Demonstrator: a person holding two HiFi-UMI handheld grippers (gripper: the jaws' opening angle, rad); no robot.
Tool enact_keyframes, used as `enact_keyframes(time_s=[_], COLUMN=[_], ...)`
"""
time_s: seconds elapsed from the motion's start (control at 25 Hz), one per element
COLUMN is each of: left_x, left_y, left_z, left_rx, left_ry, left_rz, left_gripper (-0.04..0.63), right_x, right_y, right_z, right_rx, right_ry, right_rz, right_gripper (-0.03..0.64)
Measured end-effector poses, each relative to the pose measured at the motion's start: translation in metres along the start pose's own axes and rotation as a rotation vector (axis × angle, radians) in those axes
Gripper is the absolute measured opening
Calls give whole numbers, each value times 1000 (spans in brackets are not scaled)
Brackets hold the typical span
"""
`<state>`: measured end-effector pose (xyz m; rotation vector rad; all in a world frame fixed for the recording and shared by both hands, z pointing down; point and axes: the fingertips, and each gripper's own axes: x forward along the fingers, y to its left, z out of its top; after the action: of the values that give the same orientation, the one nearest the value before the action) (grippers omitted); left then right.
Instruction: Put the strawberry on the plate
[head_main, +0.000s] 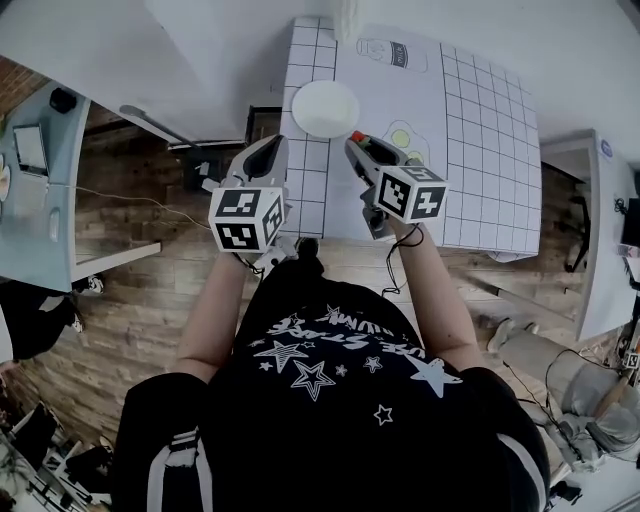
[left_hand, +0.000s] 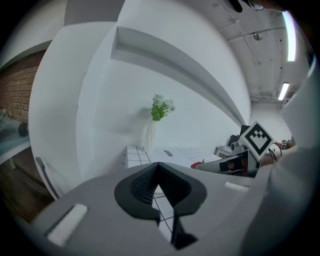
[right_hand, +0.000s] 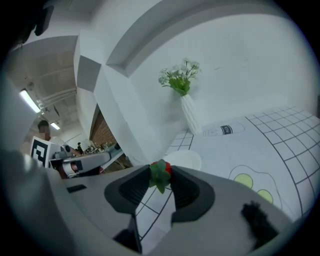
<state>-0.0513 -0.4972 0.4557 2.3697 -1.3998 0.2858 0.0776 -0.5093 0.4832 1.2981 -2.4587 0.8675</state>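
A red strawberry with green leaves sits pinched between the tips of my right gripper, which is shut on it. In the head view the strawberry is held above the table, just to the right of the round white plate and nearer to me. The plate lies bare just beyond the berry in the right gripper view. My left gripper hovers at the table's left edge, below and left of the plate. Its jaws meet at the tips with nothing between them. The right gripper shows at its right side.
The white table carries a grid pattern and a mat printed with a bottle and green circles. A white vase of green flowers stands at the far edge by the wall. Wooden floor and side desks flank the table.
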Motion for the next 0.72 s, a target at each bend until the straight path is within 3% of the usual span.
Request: enact_keyframes(time_s=[0.32,0.72], left_x=[38,43], left_y=[23,44], left_z=[-2,-11], left_rx=[28,53], left_ry=[16,13], left_rz=[-12,19], left_gripper=[9,9], right_x=[54,110], right_y=[-27,-43], right_z=[-2,-14], right_rx=[-45,-127], right_ry=[84,181], right_rz=[-50,-112], right_gripper=[140,140])
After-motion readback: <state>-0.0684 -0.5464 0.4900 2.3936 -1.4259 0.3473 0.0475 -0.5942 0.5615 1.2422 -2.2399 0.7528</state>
